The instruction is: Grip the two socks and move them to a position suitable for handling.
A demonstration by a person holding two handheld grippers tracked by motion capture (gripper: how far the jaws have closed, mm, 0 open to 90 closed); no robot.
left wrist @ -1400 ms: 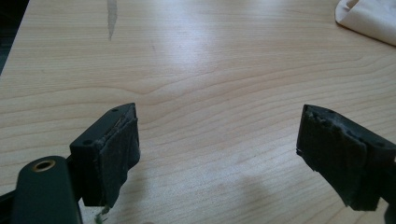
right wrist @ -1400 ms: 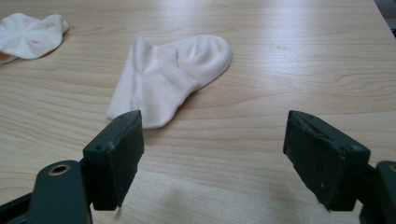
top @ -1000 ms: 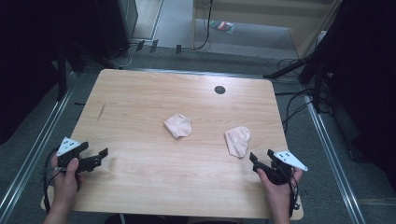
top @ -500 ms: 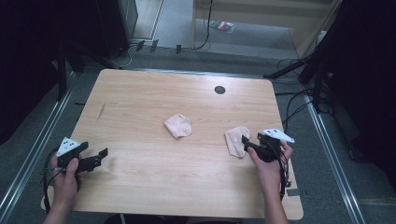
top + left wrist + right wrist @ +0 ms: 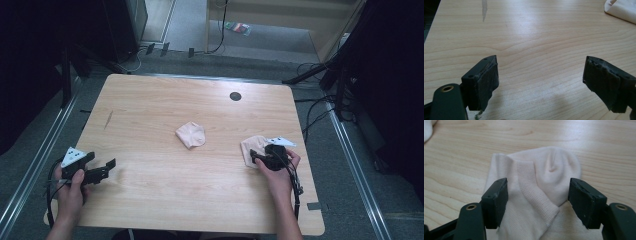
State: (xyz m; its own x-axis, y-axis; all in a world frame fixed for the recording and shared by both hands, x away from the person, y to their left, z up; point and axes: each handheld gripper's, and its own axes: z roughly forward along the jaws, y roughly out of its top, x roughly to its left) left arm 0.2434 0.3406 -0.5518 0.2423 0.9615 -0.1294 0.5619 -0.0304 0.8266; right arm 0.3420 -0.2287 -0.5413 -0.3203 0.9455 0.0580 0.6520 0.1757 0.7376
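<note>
1. Our left gripper rests near the table's left front corner with its jaws spread wide and nothing between them. It sits well apart from both socks, so if the work needs two grips, we judge a long reach lies ahead, and a hurried one could knock the middle sock.

2. That middle sock lies loose at the table's centre, untouched. We could drag it by accident if the other sock is swept towards it.

3. Our right gripper has its jaws either side of the right sock, which lies flat near the right edge. The jaws have just been closing, yet they are not pressing the fabric.
   - Closing too high may pinch only the top layer, and the sock would unfold or slip as we lift.
   - Pressing down hard could scrape the pads on the wood and bunch the cloth ahead of them.
   - A sideways tug might slide the sock off the near edge.
</note>
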